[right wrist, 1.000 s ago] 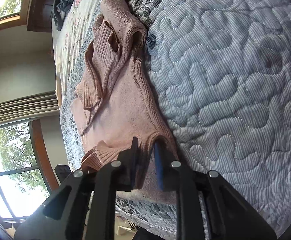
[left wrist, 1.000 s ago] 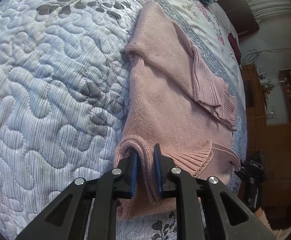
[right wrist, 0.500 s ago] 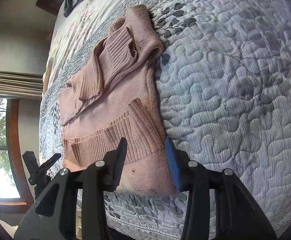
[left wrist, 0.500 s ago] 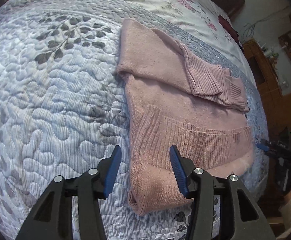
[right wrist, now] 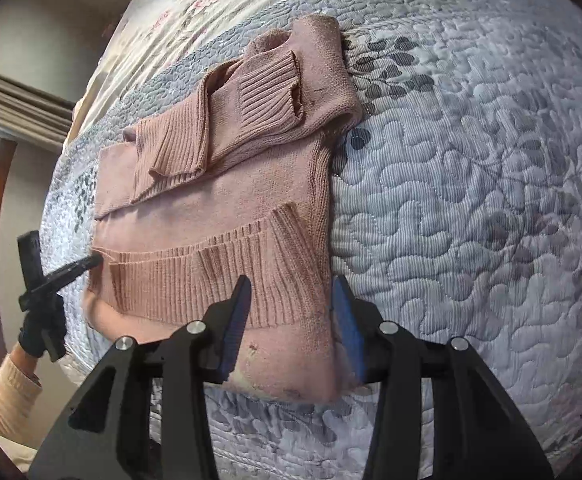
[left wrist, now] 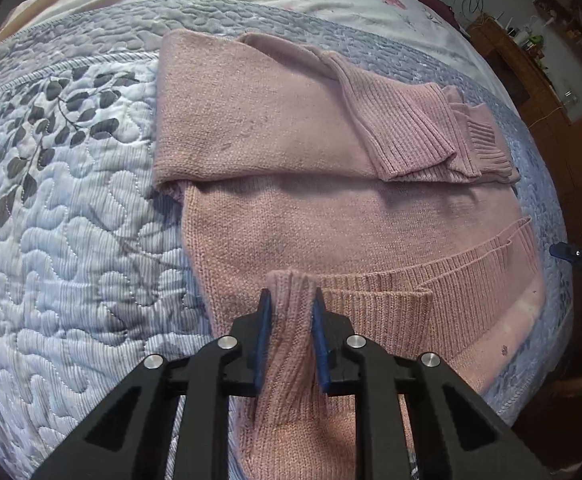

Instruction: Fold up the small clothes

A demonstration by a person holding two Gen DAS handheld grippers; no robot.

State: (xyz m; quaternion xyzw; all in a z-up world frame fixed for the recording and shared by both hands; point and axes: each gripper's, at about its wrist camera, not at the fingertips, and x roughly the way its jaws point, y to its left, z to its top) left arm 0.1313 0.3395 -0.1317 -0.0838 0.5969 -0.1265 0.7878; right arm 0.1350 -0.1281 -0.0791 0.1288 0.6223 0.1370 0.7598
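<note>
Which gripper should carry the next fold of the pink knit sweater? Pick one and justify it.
Left. The left gripper is shut on a bunched piece of the pink knit sweater at its near ribbed hem, ready to lift. The right gripper is open, straddling the hem's other corner, gripping nothing.

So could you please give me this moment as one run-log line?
left gripper: shut on pink sweater hem | right gripper: open, straddling sweater's edge | surface: quilt
</note>
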